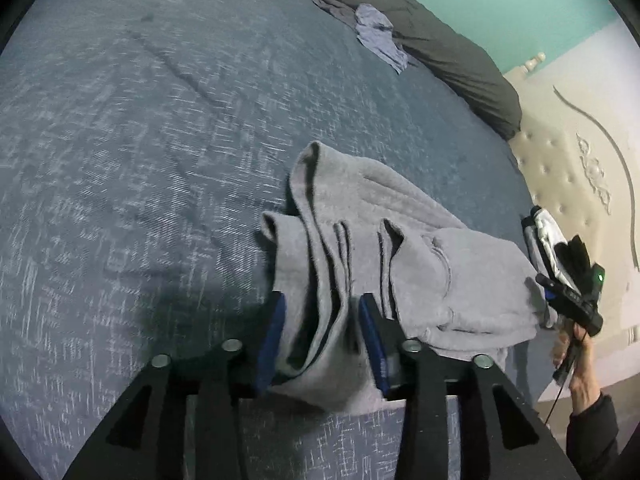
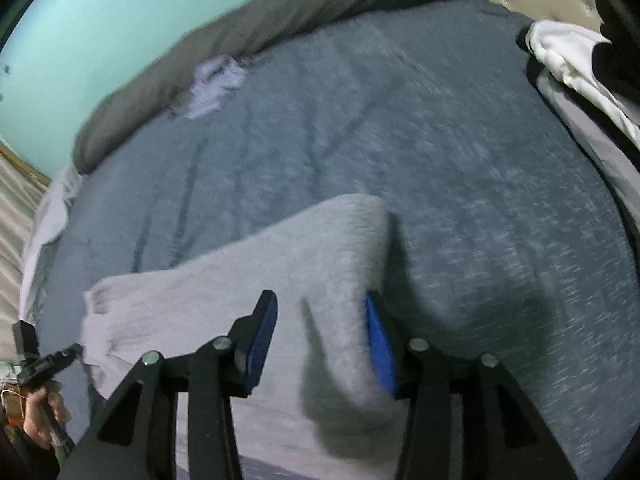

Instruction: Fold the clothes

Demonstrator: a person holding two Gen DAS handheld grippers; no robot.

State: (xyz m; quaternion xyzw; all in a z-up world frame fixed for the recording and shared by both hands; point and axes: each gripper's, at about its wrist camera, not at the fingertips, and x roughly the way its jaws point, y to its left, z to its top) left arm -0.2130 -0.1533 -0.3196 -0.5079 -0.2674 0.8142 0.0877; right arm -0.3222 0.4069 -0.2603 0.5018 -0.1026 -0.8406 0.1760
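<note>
Grey garment (image 1: 400,248) bunched between left fingers (image 1: 280,336), right fingers (image 2: 380,344); both pairs part-open, gripping nothing; bed (image 1: 140,140) beneath.

Folded garment (image 1: 400,248) on bed (image 1: 140,140), near its front edge. Left gripper (image 1: 322,336) at garment's left end, folds between the jaws; right gripper (image 2: 320,340) at its right end. Crumpled cloth (image 1: 378,36) far back, against rolled blanket (image 1: 440,48). Stacked clothes (image 2: 576,76) at right, beside headboard (image 1: 560,168).
</note>
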